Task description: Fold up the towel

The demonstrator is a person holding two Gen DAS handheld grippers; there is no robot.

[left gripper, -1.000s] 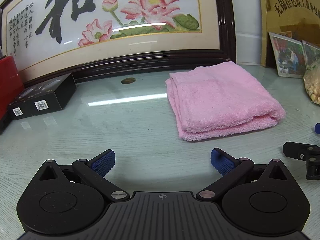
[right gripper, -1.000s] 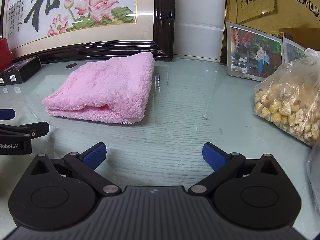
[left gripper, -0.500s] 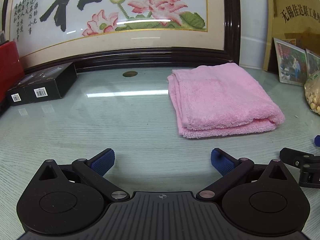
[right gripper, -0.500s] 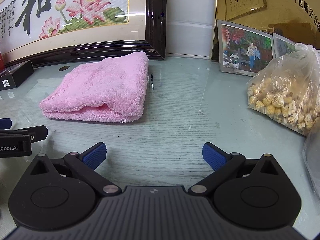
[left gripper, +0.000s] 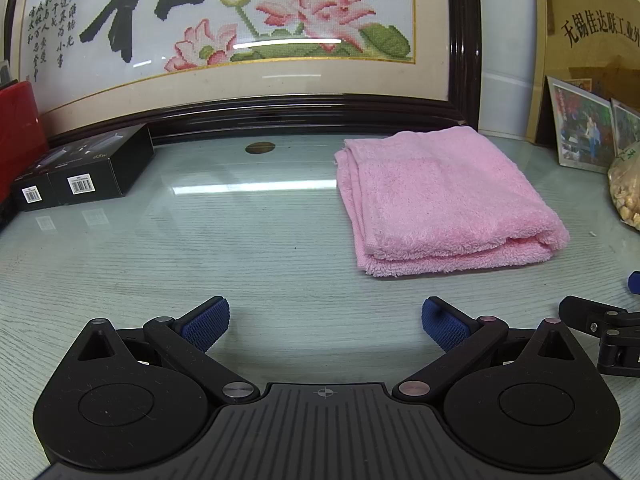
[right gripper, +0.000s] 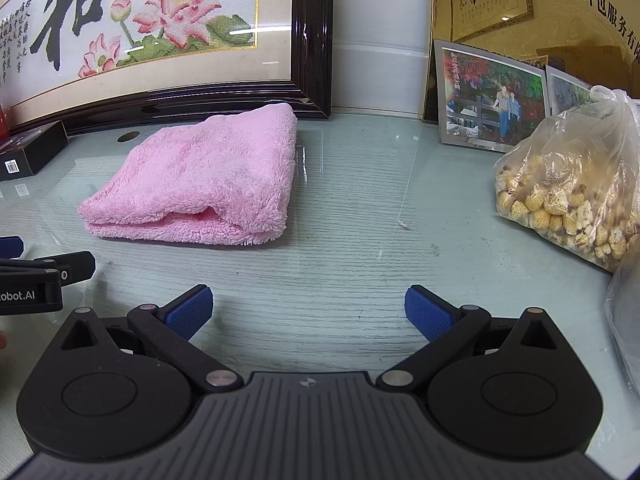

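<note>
Lying folded into a thick pink rectangle, the towel point(left gripper: 444, 196) rests on a glass-topped table point(left gripper: 240, 248), its layered open edges facing the cameras and its far end close to the dark frame of a lotus embroidery point(left gripper: 240, 36) that leans against the wall. The left gripper point(left gripper: 325, 320) hovers over bare table with its blue-padded fingers point(left gripper: 206, 320) spread wide and gripping nothing; the towel sits ahead of it and off to the right, well apart from the tips. The right gripper point(right gripper: 308, 310) is likewise released and empty, and from its view the towel point(right gripper: 204, 184) lies ahead and to the left, clear of both pads. Each tool shows at the edge of the other's view, the right one low at the far right of the left camera, the left one at the left margin of the right camera. Two black boxes point(left gripper: 80, 178) with barcode labels stand left of the towel beside a red object point(left gripper: 16, 136). To the right, framed photographs point(right gripper: 492, 98) lean against a gold plaque point(right gripper: 532, 4), with a clear bag point(right gripper: 572, 184) of pale yellow pieces in front of them.
</note>
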